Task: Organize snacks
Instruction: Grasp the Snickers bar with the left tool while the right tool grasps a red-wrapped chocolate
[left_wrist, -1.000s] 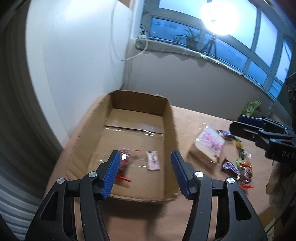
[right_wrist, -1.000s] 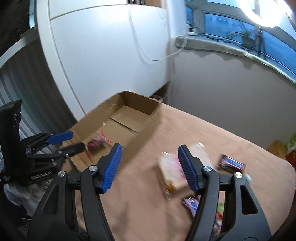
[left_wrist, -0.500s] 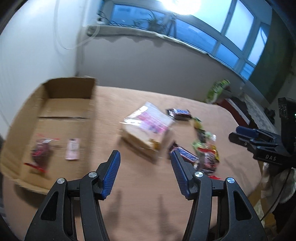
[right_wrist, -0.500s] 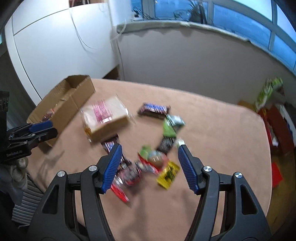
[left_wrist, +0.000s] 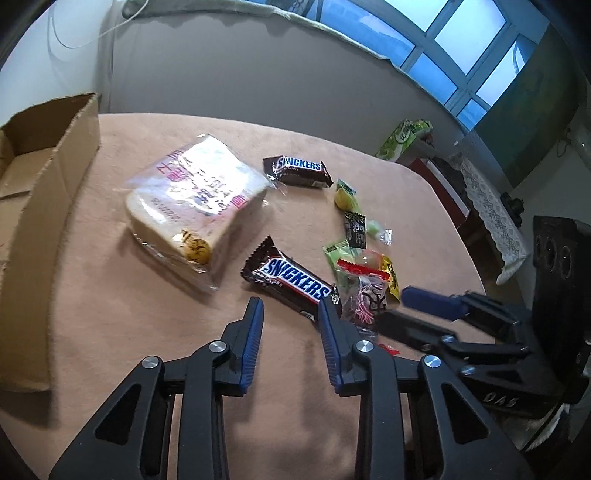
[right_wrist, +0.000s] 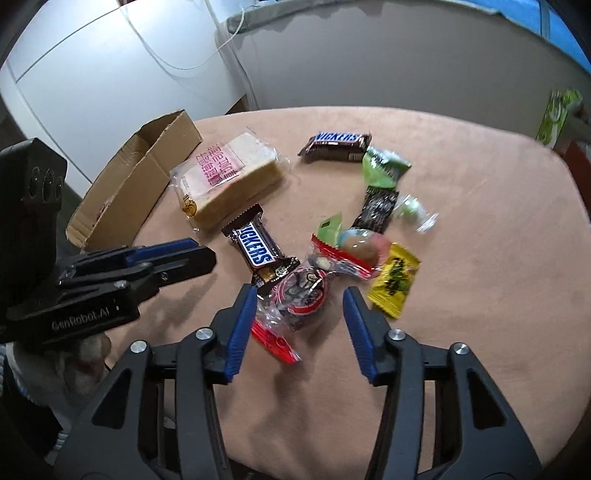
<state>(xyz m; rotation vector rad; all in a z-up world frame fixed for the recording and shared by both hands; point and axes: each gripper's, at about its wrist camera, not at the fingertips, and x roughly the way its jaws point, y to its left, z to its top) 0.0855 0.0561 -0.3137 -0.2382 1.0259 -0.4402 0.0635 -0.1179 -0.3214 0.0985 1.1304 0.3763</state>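
Here, at the far left, the cardboard box (right_wrist: 122, 192) stands open on the tan table (right_wrist: 480, 295), and just right of it lies the bagged bread (right_wrist: 229, 177). The left gripper (left_wrist: 290, 314) hovers over bare table with its fingers apart and empty, its right finger (left_wrist: 328, 332) just by the end of the near Snickers bar (left_wrist: 291, 282). Farther back lies a second Snickers bar (left_wrist: 299, 171). To the right, the small sweets cluster together (green, black and yellow packets among them), the yellow packet (right_wrist: 395, 280) at the near edge. The right gripper (right_wrist: 299, 299) is spread wide and holds nothing, with the red-striped candy (right_wrist: 301, 291) lying between its fingertips.
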